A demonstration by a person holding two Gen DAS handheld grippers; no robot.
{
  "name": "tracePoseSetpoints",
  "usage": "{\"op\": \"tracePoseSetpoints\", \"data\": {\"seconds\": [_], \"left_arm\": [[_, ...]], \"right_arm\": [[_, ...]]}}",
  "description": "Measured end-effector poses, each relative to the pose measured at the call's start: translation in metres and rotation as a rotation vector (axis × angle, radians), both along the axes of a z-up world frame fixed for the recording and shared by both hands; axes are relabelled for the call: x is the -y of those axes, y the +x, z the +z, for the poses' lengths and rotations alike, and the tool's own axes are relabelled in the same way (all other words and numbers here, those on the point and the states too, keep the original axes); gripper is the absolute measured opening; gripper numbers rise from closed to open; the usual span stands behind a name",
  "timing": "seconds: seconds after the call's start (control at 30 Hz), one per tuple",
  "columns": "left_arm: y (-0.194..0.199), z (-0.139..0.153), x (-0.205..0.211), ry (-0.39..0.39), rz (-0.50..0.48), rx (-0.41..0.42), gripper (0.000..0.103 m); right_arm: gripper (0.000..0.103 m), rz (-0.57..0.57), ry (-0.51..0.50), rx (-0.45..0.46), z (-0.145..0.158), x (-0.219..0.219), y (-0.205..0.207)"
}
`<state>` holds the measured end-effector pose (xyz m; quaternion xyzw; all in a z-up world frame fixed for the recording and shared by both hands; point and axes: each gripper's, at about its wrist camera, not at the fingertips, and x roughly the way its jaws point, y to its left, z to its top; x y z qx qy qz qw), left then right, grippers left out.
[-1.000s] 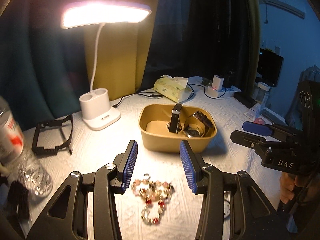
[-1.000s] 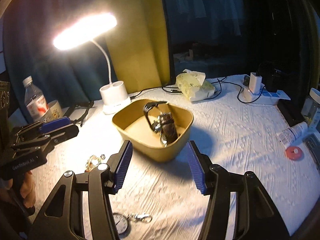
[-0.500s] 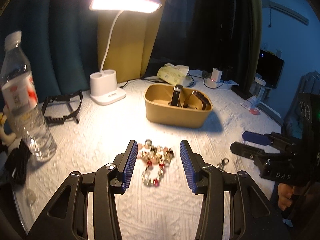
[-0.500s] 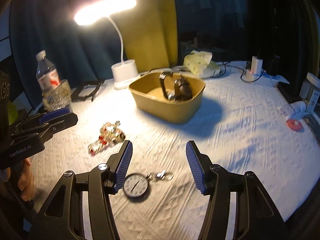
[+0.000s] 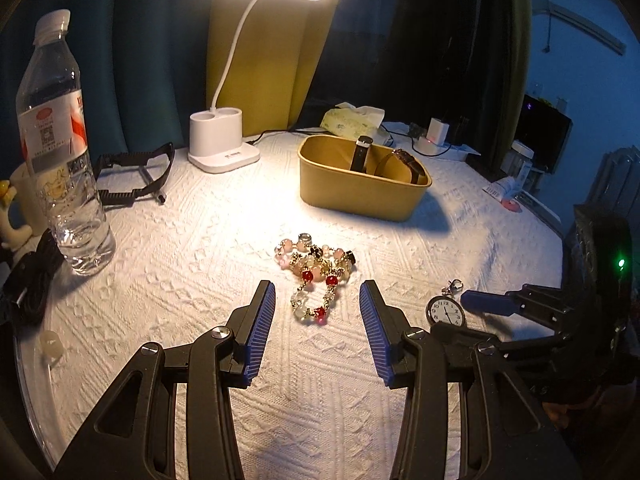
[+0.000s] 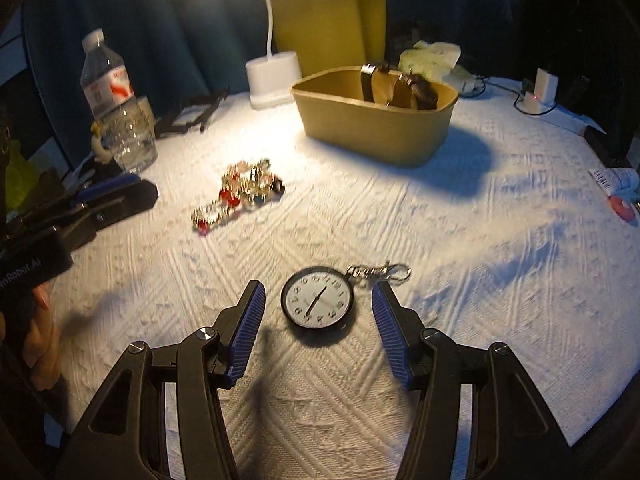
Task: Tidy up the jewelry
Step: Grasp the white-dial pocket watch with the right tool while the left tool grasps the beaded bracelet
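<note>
The left claw (image 5: 317,322) is hanging low over the tabletop (image 5: 200,240) with its blue-padded jaws spread wide, gripping nothing. The right claw (image 6: 318,330) is hovering likewise, jaws parted and empty, sitting at the left claw's three o'clock, the two well apart.

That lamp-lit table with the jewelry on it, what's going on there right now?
A person holds a hand-held gripper in each hand, sorting jewelry into a tan bin that already holds two wristwatches. The left hand-held gripper is open, its fingers on either side of a beaded bracelet pile on the white tablecloth. The right hand-held gripper is open around a pocket watch. Neither piece is gripped yet.
</note>
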<state>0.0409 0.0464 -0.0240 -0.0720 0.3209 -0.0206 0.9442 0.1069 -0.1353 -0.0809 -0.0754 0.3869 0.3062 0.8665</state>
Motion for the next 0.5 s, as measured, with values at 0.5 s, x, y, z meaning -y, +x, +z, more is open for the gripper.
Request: {"op": "tracePoseSetpoints", "data": {"seconds": [0.5], "left_arm": [[0.023, -0.011, 0.009, 0.03, -0.019, -0.077, 0.047]], "right_arm": [[0.04, 0.046, -0.012, 0.04, 0.001, -0.007, 0.006]]}}
